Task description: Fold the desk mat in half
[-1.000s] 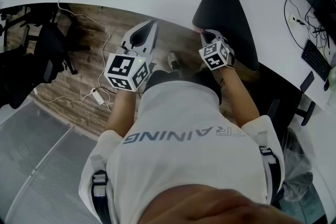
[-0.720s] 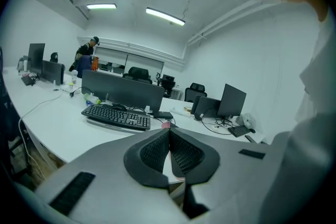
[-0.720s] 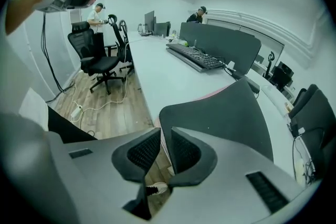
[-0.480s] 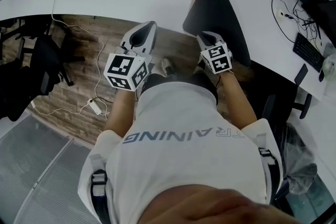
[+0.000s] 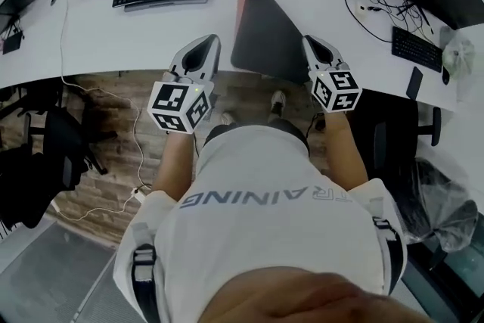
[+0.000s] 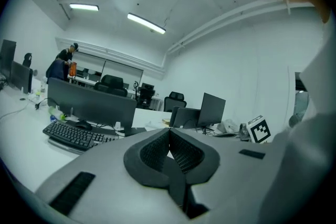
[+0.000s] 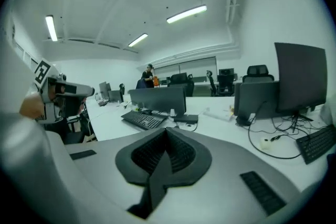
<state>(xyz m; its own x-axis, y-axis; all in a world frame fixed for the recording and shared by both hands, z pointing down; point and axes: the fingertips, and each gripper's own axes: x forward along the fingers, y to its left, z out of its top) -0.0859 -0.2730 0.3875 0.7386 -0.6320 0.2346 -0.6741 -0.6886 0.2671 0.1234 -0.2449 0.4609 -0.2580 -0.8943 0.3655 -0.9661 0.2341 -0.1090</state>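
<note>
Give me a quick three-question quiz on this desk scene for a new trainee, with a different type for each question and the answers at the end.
1. True or false: the left gripper grips the mat.
2. In the head view, the mat's reddish edge is on its: A) left side, B) right side, C) near side.
3. Fill in: the mat lies on the white ___.

Key
1. False: its jaws are together with nothing between them.
2. A
3. desk
</note>
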